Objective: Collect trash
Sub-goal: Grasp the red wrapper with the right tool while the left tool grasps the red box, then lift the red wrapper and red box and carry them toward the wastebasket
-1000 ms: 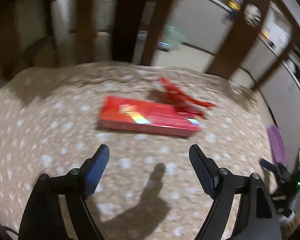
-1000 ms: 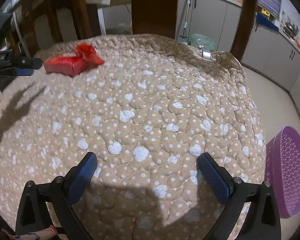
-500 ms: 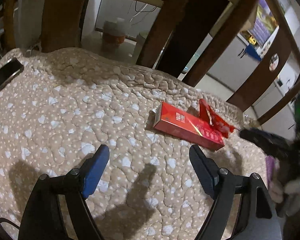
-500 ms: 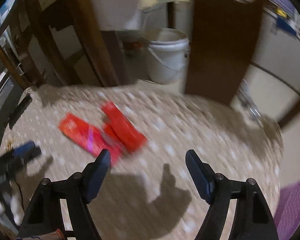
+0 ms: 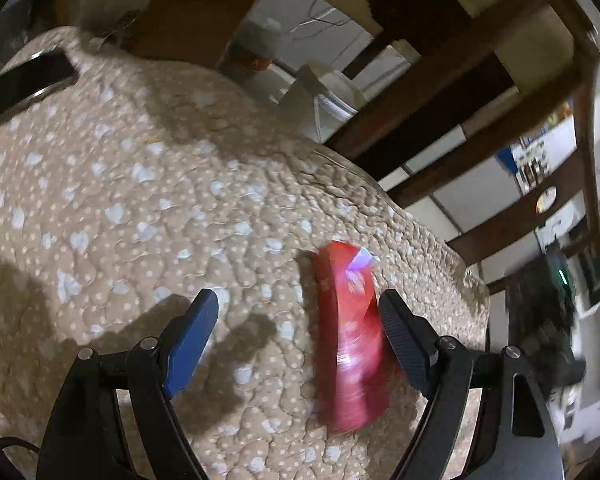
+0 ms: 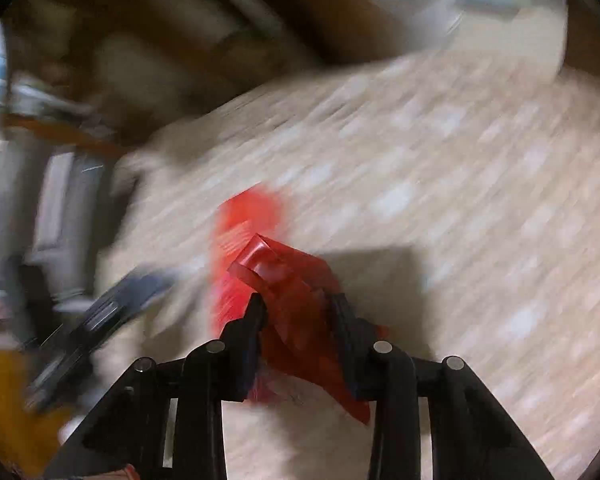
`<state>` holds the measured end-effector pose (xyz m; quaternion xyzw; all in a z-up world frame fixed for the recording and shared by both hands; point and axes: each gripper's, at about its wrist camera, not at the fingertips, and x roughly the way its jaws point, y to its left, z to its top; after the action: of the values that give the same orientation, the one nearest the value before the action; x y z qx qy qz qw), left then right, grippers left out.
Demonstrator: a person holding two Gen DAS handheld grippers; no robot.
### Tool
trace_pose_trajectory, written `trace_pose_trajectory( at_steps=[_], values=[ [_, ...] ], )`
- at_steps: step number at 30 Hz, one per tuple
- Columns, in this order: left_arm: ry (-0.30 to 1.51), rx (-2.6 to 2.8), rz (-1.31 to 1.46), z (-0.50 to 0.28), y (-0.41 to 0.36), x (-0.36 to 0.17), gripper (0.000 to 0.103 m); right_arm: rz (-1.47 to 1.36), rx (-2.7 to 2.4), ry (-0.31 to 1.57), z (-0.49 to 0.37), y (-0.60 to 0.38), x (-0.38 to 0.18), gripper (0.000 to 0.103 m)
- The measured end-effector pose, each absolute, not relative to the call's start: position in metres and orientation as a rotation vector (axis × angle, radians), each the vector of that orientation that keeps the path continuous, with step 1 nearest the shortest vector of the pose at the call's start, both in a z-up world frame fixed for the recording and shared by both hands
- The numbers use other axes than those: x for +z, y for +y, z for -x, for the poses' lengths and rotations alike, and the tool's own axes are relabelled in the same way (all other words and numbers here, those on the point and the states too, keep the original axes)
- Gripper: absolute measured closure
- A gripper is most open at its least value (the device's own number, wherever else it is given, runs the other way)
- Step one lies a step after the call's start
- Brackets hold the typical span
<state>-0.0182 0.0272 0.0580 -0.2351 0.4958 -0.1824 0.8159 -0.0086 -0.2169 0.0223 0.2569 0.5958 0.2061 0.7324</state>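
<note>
- The right gripper [image 6: 296, 312] has its jaws closing on a crumpled red wrapper [image 6: 288, 276]; the pads look pressed against its sides, and it sticks out ahead of and behind them.
- Just past the wrapper, a red box [image 6: 240, 248] lies on the quilt [image 6: 460, 200], blurred.
- The left gripper [image 5: 300, 320] has its jaws wide apart and gripping nothing.
- In the left view the red box [image 5: 348, 340] lies lengthwise between the jaws, close to the right-hand pad [image 5: 400, 336]; whether they touch I cannot tell.
- The quilt [image 5: 140, 200] is beige with white spots.
- A dark phone [image 5: 24, 80] lies at its far left edge.
- A wooden chair frame [image 5: 440, 80] stands behind, with a white bucket [image 5: 332, 92] seen through it.
</note>
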Motion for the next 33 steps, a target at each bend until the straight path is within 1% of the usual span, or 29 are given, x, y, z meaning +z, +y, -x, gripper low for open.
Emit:
trace_pose_trajectory(
  at_steps=[3,5,8,10,14,17,19,21,23,25,26,27,28,29,30,33],
  values=[
    [1.076,-0.383,0.529,0.017,0.031,0.055,0.021,-0.477,0.436,1.275,0.036,-0.208,0.037,0.074],
    [1.085,-0.382,0.512,0.018,0.026,0.055,0.021,-0.434,0.354,1.244,0.047,-0.217,0.042,0.08],
    [1.083,-0.373,0.45,0.02,0.015,0.054,0.021,-0.313,0.183,1.217,0.06,-0.234,0.043,0.08],
    [1.094,-0.375,0.392,0.022,0.004,0.052,0.021,-0.221,0.121,1.2,0.07,-0.241,0.043,0.078],
    [1.115,-0.366,0.246,0.026,-0.021,0.044,0.021,-0.21,0.079,1.184,0.088,-0.257,0.037,0.051],
    [1.099,-0.367,0.171,0.03,-0.034,0.043,0.015,-0.262,0.067,1.154,0.092,-0.267,0.032,0.047],
    [1.099,-0.376,0.147,0.032,-0.04,0.04,0.013,-0.304,0.062,1.143,0.091,-0.269,0.027,0.041],
    [1.109,-0.369,0.101,0.032,-0.048,0.036,0.011,-0.35,0.061,1.129,0.089,-0.268,0.024,0.031],
    [1.105,-0.347,0.012,0.036,-0.06,0.031,0.011,-0.345,0.054,1.115,0.086,-0.262,0.023,0.028],
    [1.092,-0.325,-0.058,0.038,-0.071,0.026,0.011,-0.308,0.04,1.108,0.081,-0.254,0.021,0.027],
    [1.082,-0.315,-0.084,0.041,-0.076,0.025,0.011,-0.273,0.03,1.108,0.081,-0.25,0.021,0.028],
    [1.074,-0.316,-0.083,0.042,-0.077,0.025,0.015,-0.25,0.024,1.111,0.078,-0.245,0.019,0.038],
    [1.062,-0.313,-0.073,0.043,-0.076,0.027,0.022,-0.203,0.013,1.117,0.077,-0.24,0.019,0.051],
    [1.051,-0.299,-0.072,0.044,-0.076,0.029,0.041,-0.165,0.004,1.109,0.079,-0.238,0.021,0.062],
    [1.037,-0.289,-0.067,0.045,-0.074,0.033,0.063,-0.181,0.021,1.102,0.082,-0.242,0.023,0.066],
    [1.033,-0.325,0.008,0.046,-0.066,0.037,0.065,-0.246,0.055,1.079,0.098,-0.258,0.032,0.076]
  ],
)
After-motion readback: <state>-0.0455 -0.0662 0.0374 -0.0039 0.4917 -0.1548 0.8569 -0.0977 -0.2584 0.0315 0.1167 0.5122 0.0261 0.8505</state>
